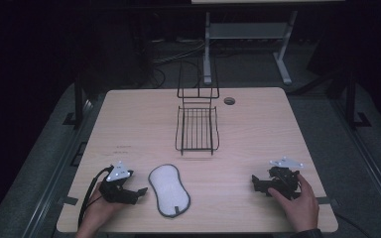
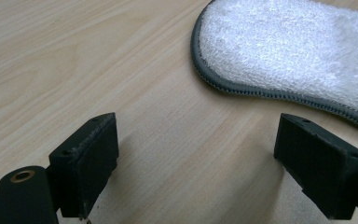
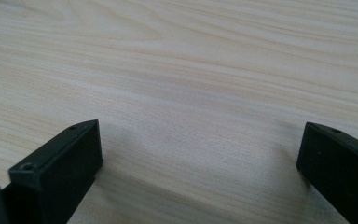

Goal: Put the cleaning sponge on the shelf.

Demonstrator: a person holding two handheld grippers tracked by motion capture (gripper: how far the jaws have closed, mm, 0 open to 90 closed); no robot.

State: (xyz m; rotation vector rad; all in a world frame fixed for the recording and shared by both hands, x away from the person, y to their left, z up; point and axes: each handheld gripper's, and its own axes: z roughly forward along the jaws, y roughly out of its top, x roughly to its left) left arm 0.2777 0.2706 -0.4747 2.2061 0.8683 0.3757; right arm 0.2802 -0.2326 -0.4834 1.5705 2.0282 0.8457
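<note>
Resting low on a wooden table (image 1: 144, 119), left gripper (image 1: 138, 192) jaws wide and empty beside a white pad (image 1: 168, 189) at three o'clock, right gripper (image 1: 256, 184) likewise agape over bare wood.

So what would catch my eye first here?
Probably the white pad with its grey edge, lying flat near the front of the wooden table. Behind it, at the middle, stands a black wire rack. At either side of the pad a hand rests a gripper on the table, left gripper and right gripper, both with jaws open and nothing between them.
</note>
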